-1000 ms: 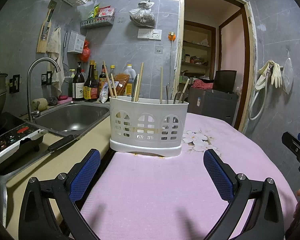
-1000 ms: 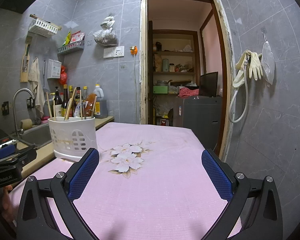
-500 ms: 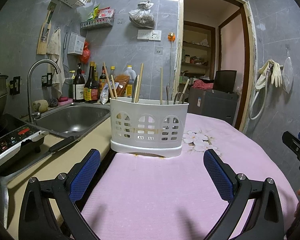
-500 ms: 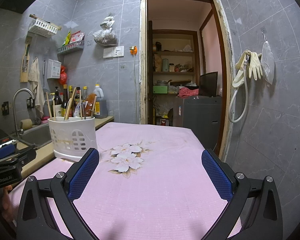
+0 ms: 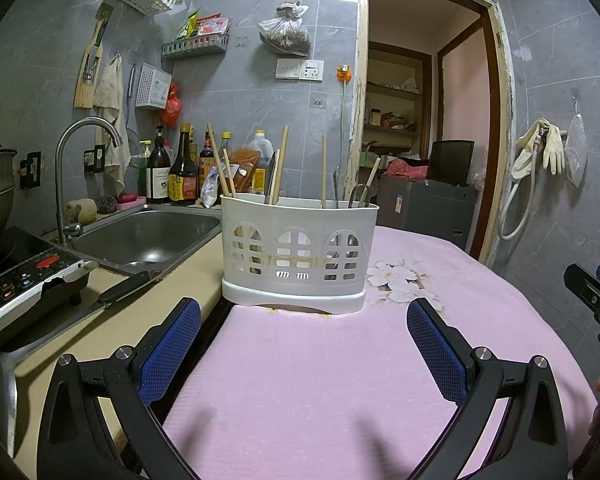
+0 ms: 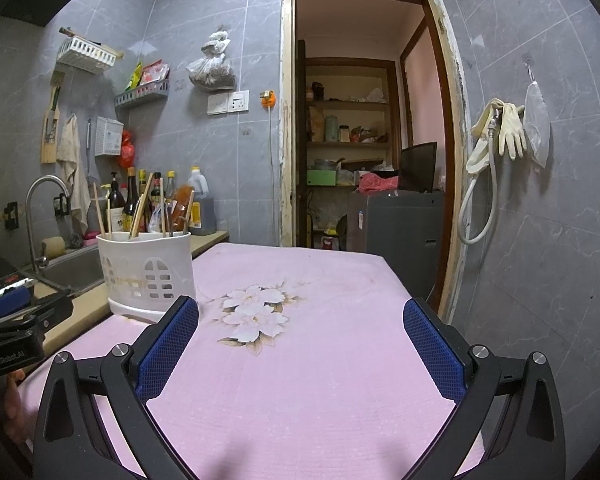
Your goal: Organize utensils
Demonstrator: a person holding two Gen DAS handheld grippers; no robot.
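White utensil holder (image 5: 300,252) dead ahead at twelve o'clock of wide-open, empty left gripper (image 5: 304,340), chopsticks (image 5: 278,166) upright inside; for equally open, empty right gripper (image 6: 300,340), farther off at ten o'clock.

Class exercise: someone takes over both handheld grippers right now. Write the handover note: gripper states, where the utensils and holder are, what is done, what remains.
Left gripper: jaws wide open, empty, facing the white utensil holder.
Right gripper: jaws wide open, empty, over the pink tablecloth, holder to its left.
Holder stands at the tablecloth's edge beside the sink.
Chopsticks and some metal utensils stand upright in it, spread across compartments.
Done: no loose utensils visible on the cloth.
Left: probably sorting utensils by compartment; nothing is gripped yet.
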